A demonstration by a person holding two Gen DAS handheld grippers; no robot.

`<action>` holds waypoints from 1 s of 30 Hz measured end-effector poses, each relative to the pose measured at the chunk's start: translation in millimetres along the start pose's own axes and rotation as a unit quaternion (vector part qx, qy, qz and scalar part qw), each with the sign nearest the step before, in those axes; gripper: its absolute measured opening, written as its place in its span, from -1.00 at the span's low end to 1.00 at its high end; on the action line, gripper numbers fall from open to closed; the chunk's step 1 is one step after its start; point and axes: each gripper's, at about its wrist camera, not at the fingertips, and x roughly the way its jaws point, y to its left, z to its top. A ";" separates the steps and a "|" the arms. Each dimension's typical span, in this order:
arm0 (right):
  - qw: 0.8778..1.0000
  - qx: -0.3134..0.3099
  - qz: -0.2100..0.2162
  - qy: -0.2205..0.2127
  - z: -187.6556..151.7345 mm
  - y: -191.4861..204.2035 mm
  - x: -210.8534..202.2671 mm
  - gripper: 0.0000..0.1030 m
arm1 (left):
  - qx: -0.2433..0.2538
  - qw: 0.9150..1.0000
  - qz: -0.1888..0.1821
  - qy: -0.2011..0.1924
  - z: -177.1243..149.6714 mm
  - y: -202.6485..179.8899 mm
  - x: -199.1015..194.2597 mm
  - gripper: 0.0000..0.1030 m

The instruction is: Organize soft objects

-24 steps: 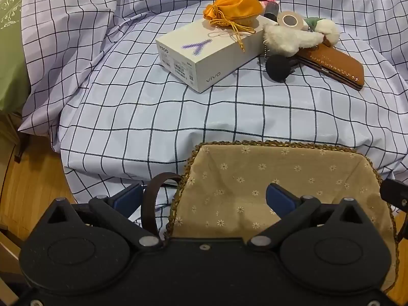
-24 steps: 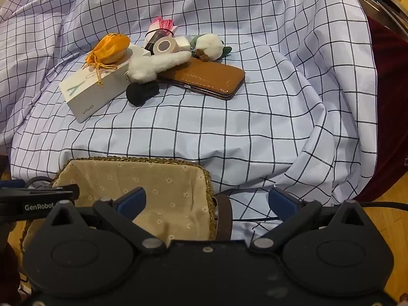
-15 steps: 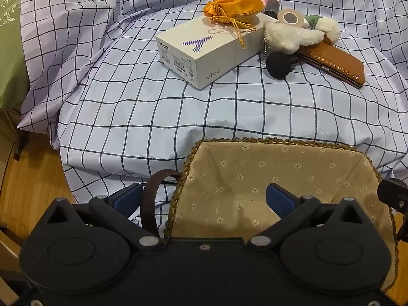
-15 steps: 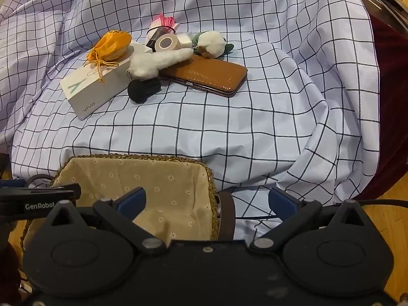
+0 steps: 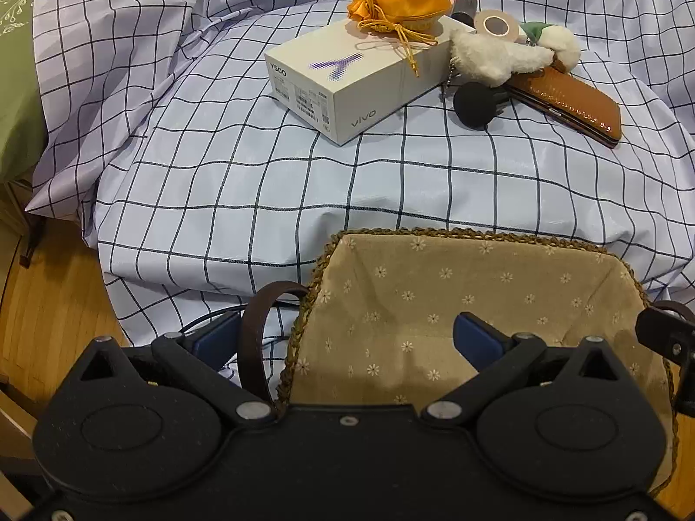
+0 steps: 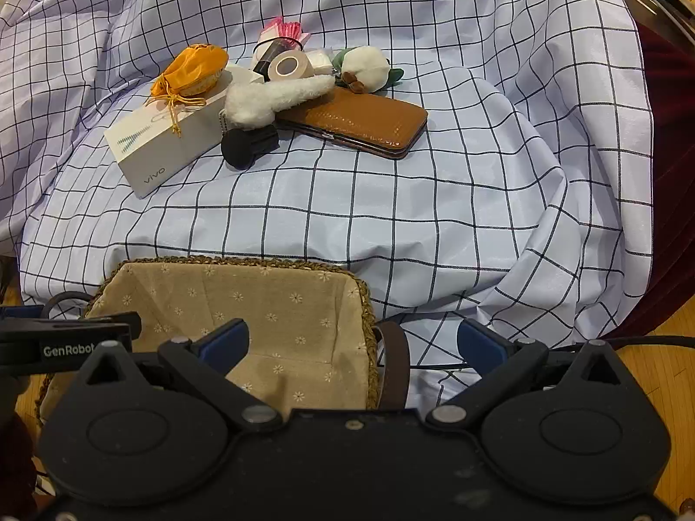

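left wrist view: left gripper [image 5: 345, 338] with jaws spread wide, holding nothing, one blue finger outside the basket's dark strap handle [image 5: 256, 338], the other over the lined interior. straddling the left edge of the basket [image 5: 478, 234], not gripping it as far as i can tell. right wrist view: right gripper [image 6: 352, 341] likewise spread apart and empty, straddling the basket's right wall and its other strap handle [image 6: 395, 364]. basket is woven, with beige floral lining, nothing in it; sits at the near edge of the checked cloth [image 6: 391, 225]. beyond, well apart from both grippers, a cluster of items on the cloth: white phone box [image 6: 169, 143] with an orange drawstring pouch [image 6: 195, 71] resting on top; fluffy white plush [image 6: 273, 97] lying partly over a brown glossy case [image 6: 360, 123]; black round-headed piece [image 6: 243, 145] just beside the plush; roll of tape [image 6: 289, 65]; white cotton-ball ornament with green leaves [image 6: 365, 69]; pink packet [image 6: 284, 30] at the back. judgement: sorting not yet begun, basket placed as receptacle, pick phase about to open. soft candidates look to be pouch, plush, cotton ornament. next move calls for a long forward reach by one gripper, jaws kept apart, lowering over one soft piece without dragging the case or box beneath.
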 end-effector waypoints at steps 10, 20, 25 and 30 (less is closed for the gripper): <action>1.000 0.000 0.001 0.002 -0.6 0.1 1.3 0.99 | 0.000 1.000 0.000 0.002 -1.6 0.2 0.2 0.93; 1.000 -0.001 0.002 0.004 -1.5 0.3 3.0 0.99 | 0.001 1.000 0.001 0.007 -1.3 -1.2 1.1 0.93; 1.000 -0.001 0.002 0.006 -0.9 0.9 4.0 0.99 | 0.002 1.000 0.000 0.009 -1.2 -0.9 1.4 0.93; 1.000 -0.002 0.002 0.008 -0.5 1.4 5.4 0.99 | 0.001 1.000 -0.001 0.014 -1.7 -0.3 2.6 0.93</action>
